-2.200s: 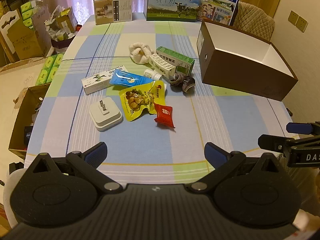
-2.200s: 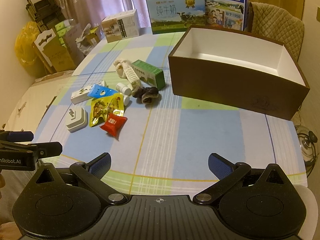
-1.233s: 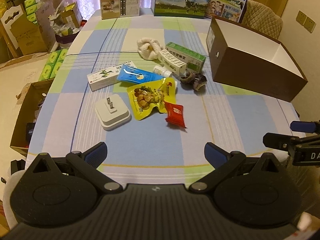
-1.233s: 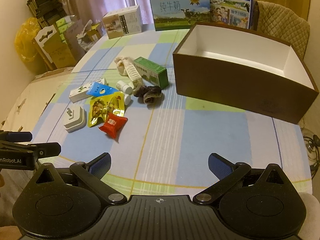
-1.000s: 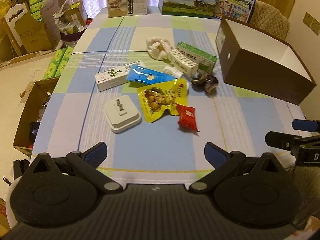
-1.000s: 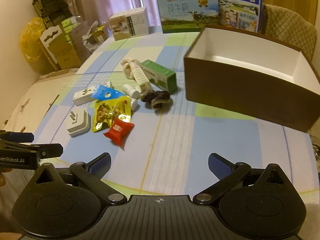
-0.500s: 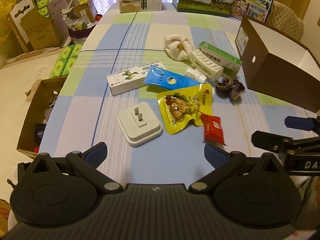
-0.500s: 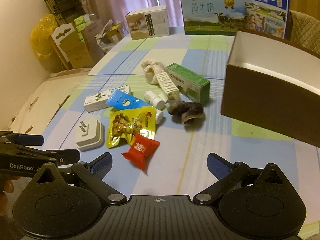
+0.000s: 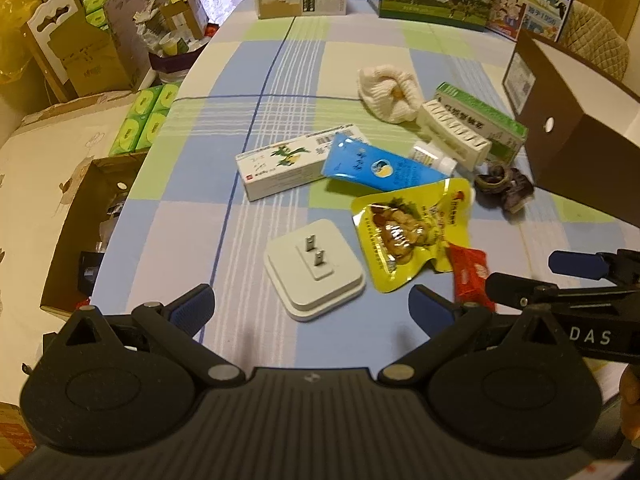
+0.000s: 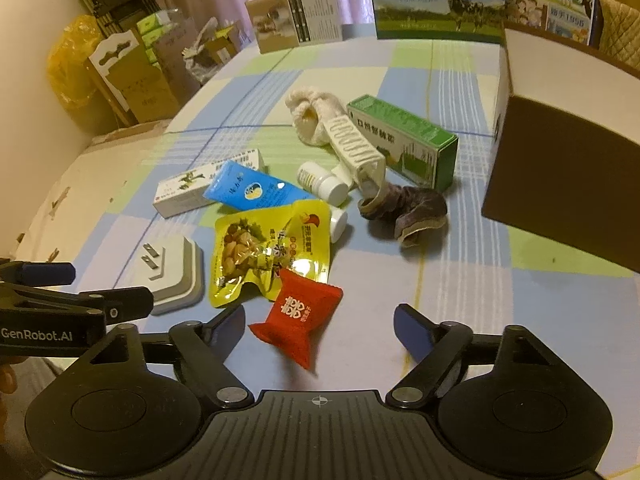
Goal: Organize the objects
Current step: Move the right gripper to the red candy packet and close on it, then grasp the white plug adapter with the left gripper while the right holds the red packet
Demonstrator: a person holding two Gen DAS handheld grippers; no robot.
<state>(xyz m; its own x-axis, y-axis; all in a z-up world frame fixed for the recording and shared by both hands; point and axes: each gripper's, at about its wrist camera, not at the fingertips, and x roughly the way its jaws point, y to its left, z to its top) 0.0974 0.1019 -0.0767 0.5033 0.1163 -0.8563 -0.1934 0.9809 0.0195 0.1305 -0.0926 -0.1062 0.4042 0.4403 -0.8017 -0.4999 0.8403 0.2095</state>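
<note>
1. Both grippers have their fingers spread wide and hold nothing: the left gripper hovers at the bottom centre of its view above the checked tablecloth, and the right gripper does the same in its own view.
2. Between the right gripper's blue pads lies a red candy packet, low in the frame; the pads stand clear of it on either side.
3. Just ahead of the left gripper sits a white plug adapter, prongs up, near the middle of that view.
4. Right of the adapter lies a yellow snack pouch, its lower corner beside the candy packet.
5. Above the pouch, a blue tube overlaps a white carton with a plant print.
6. Toward the upper right of the left view sit a cream knitted item, a green box, a white ribbed piece leaning on it, and a small white bottle.
7. A dark crumpled item lies right of centre in the right view, near the brown box, which fills the right edge.
8. Milk cartons stand along the top edge at the table's far end.
</note>
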